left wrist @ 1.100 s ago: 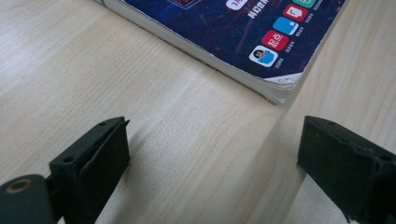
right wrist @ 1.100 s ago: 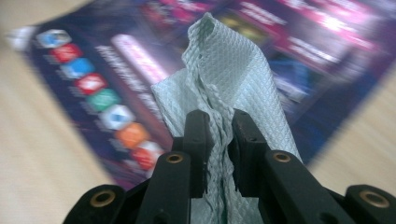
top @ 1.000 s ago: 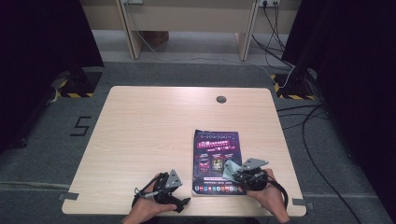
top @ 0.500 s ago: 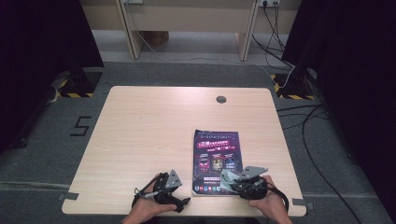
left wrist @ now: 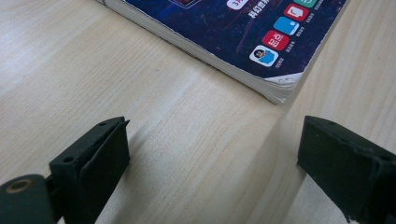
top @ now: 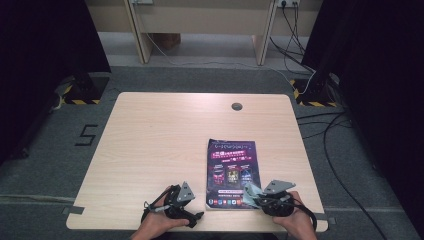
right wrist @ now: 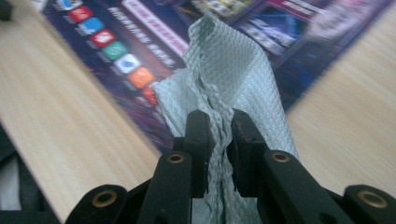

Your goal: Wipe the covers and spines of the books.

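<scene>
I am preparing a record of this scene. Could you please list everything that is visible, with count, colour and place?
book: 1, dark purple cover, flat on the near right part of the table.
cloth: 1, pale green, pinched in the right tongs over the book's near corner.
table: 1, light wood, centre.
cables: several, black and white, on the grey floor.
left tongs: 1, black, open, on the table beside the book.
right tongs: 1, black, shut on the cloth.
hands: 2, near edge.

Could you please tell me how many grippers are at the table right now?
2. The left gripper rests on the table's near edge, jaws open, just left of the book. The right gripper sits at the book's near right corner, shut on a pale green cloth.
</scene>
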A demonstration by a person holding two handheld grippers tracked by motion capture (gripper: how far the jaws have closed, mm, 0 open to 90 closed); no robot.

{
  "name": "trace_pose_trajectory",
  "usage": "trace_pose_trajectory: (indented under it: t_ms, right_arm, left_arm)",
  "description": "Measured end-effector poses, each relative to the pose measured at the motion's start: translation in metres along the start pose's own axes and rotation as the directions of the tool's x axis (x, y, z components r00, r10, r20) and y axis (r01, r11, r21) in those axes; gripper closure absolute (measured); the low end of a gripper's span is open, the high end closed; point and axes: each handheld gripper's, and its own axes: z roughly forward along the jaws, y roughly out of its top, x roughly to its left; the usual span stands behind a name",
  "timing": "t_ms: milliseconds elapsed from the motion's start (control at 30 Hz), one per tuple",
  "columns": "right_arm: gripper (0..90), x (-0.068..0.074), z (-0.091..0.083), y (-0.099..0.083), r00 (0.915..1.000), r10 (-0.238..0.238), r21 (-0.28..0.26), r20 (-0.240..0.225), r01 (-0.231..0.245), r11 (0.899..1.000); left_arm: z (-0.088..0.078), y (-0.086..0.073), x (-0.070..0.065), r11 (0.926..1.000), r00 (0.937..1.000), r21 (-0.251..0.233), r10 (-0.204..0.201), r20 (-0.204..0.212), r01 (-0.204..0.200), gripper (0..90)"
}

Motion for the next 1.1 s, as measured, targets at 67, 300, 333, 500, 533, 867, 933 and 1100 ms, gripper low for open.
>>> trace_pose_trajectory:
  t_ms: [67, 300, 333, 500, 533, 867, 933, 1100]
  right_arm:
    - [79.3, -0.006, -0.002, -0.002, 0.9996, 0.016, 0.004, 0.024, -0.016, 1.0]
    - [80.0, -0.006, -0.002, -0.002, 0.9989, -0.005, 0.016, 0.047, 0.004, 1.0]
    - [80.3, -0.005, -0.003, -0.002, 0.9991, -0.006, 0.019, 0.042, 0.005, 1.0]
    - [80.8, 0.005, -0.001, 0.003, 0.9986, -0.051, 0.02, 0.013, 0.05, 0.999]
    - [80.7, 0.007, -0.001, 0.004, 0.9983, -0.058, 0.023, 0.006, 0.058, 0.998]
    - [80.9, 0.01, 0.014, 0.018, 0.9967, -0.072, 0.003, -0.038, 0.072, 0.997]
    - [80.9, 0.004, 0.017, 0.022, 0.9976, -0.065, 0.0, -0.024, 0.065, 0.998]
    - [81.0, -0.016, 0.024, 0.03, 0.9996, -0.026, -0.008, 0.006, 0.026, 1.0]
  left_arm:
    - [0.0, 0.0, 0.0, 1.0, 1.0, 0.0, 0.0, 0.0, 0.0, 8.1]
    - [0.0, 0.0, 0.0, 1.0, 1.0, 0.0, 0.0, 0.0, 0.0, 8.0]
    - [0.0, 0.0, 0.0, 1.0, 1.0, 0.0, 0.0, 0.0, 0.0, 8.0]
    - [0.0, 0.0, 0.0, 1.0, 1.0, 0.003, 0.003, 0.0, -0.003, 8.0]
    - [0.0, 0.0, 0.0, 1.0, 1.0, 0.001, 0.001, 0.0, -0.001, 8.0]
    - [-0.002, 0.004, -0.001, 0.9998, 0.9998, 0.014, 0.01, 0.019, -0.011, 15.1]
    - [-0.002, 0.006, 0.0, 1.0, 0.9996, -0.001, -0.006, 0.029, 0.006, 16.0]
    - [-0.001, 0.015, 0.003, 0.9961, 0.9986, -0.071, -0.053, 0.002, 0.053, 15.7]
